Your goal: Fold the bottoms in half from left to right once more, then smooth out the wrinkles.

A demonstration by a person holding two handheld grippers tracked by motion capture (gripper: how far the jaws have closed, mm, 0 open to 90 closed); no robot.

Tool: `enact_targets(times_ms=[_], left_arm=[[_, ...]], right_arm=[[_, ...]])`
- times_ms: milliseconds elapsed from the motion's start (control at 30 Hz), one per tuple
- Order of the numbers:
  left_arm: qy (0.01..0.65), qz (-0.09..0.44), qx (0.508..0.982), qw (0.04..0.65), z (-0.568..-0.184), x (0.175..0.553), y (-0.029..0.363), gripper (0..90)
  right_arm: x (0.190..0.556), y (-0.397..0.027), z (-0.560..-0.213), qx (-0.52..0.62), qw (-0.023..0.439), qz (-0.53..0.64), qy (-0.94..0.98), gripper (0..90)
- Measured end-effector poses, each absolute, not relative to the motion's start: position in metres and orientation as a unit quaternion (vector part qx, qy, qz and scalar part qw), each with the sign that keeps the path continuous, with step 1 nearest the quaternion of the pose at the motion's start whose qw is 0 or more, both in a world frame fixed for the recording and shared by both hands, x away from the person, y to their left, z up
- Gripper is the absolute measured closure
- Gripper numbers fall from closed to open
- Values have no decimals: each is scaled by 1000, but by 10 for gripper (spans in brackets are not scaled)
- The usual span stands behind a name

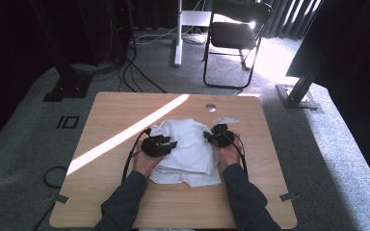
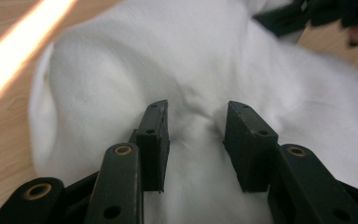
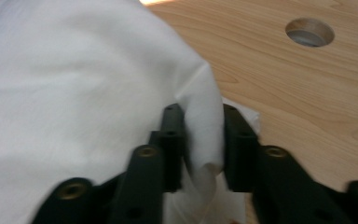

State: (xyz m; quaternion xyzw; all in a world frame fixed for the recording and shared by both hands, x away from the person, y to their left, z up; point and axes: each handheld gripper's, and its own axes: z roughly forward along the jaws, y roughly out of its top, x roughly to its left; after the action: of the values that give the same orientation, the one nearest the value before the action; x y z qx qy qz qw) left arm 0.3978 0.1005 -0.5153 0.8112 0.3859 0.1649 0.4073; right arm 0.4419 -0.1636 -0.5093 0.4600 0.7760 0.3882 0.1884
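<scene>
A crumpled white cloth [image 1: 188, 149] lies in the middle of the wooden table [image 1: 115, 108]. My left gripper [image 1: 171, 144] rests on the cloth's left side. In the left gripper view its jaws [image 2: 198, 114] stand apart over the cloth [image 2: 191, 60], with a low ridge of fabric between them that the pads do not press. My right gripper [image 1: 209, 136] is at the cloth's upper right edge. In the right gripper view a loose fold of the cloth [image 3: 74, 93] hangs between its parted jaws [image 3: 204, 116].
A round cable hole [image 1: 211, 107] [image 3: 309, 31] sits in the table behind the cloth. A band of sunlight [image 1: 125, 134] crosses the table's left half. On the floor beyond stand a black folding chair [image 1: 236, 33], frame posts and cables.
</scene>
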Motion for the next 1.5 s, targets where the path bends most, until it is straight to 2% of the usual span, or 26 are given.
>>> enact_targets(times_ms=[33, 67, 100, 167, 333, 467, 533, 767, 967, 1000, 1033, 1067, 1133, 1233, 1333, 1367, 1400, 1500], left_arm=[[384, 170, 813, 403, -519, 396, 97, 618], [385, 172, 812, 404, -522, 395, 96, 618], [386, 166, 810, 410, -523, 395, 94, 619], [386, 166, 810, 408, -523, 395, 93, 619], [383, 174, 812, 405, -523, 394, 92, 618], [383, 180, 808, 409, -524, 392, 93, 618], [381, 186, 807, 410, -525, 390, 93, 618], [366, 201, 803, 426, -520, 370, 93, 639], [343, 190, 803, 449, -517, 347, 99, 631], [340, 182, 805, 451, -519, 345, 100, 630], [339, 182, 805, 451, -520, 345, 100, 630], [339, 182, 805, 451, -520, 345, 100, 627], [341, 184, 801, 457, -518, 344, 99, 618], [341, 183, 803, 452, -517, 345, 98, 603], [339, 185, 805, 450, -519, 347, 96, 602], [339, 185, 805, 450, -519, 347, 96, 602], [339, 187, 806, 448, -520, 347, 96, 601], [335, 191, 808, 445, -522, 347, 95, 601]], right_arm=[[436, -166, -503, 461, 203, 398, 766, 499], [436, -166, -503, 461, 203, 398, 766, 499], [429, -166, -492, 456, 224, 414, 756, 435], [425, -164, -487, 451, 235, 420, 752, 422], [416, -144, -466, 394, 257, 450, 759, 449], [424, -123, -473, 366, 234, 440, 786, 485], [438, -113, -491, 372, 213, 410, 805, 501], [460, -112, -522, 417, 176, 379, 807, 493], [455, -119, -519, 423, 176, 381, 803, 470], [448, -130, -516, 431, 197, 371, 799, 460], [447, -134, -516, 435, 200, 367, 798, 455], [446, -139, -517, 444, 200, 362, 795, 473], [443, -147, -517, 458, 228, 334, 792, 485], [435, -151, -500, 439, 230, 403, 770, 503], [429, -136, -481, 389, 233, 445, 773, 589], [429, -136, -481, 389, 233, 445, 773, 589], [432, -120, -477, 363, 216, 448, 788, 637], [443, -99, -489, 353, 208, 417, 811, 687]])
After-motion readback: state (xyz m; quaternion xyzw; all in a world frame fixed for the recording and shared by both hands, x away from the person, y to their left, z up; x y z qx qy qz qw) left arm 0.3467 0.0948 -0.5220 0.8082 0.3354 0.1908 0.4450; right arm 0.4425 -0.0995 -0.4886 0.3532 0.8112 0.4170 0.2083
